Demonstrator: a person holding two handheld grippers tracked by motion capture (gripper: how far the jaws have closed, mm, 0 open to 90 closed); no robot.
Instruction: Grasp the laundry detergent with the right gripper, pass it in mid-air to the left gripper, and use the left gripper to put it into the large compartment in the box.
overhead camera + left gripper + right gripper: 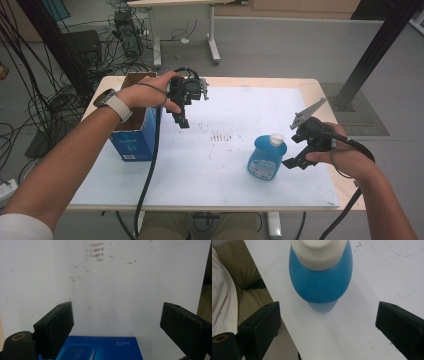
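- Near the table's (210,192) right edge stands a blue bottle (266,159); right tongs (296,161) gape wide just beside it, apparently lining up to grasp
- Left tongs (182,120), wide and empty, hover beside the blue box (131,140) at the left edge

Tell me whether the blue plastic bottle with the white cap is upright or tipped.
Upright. The blue plastic bottle with the white cap stands on its base on the white table cover, cap uppermost, near the open right gripper.

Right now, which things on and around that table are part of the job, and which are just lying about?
In use:
blue bottle, with the right gripper open beside it
blue box, with the left gripper open near it

Lying about:
cables on the floor
second table behind
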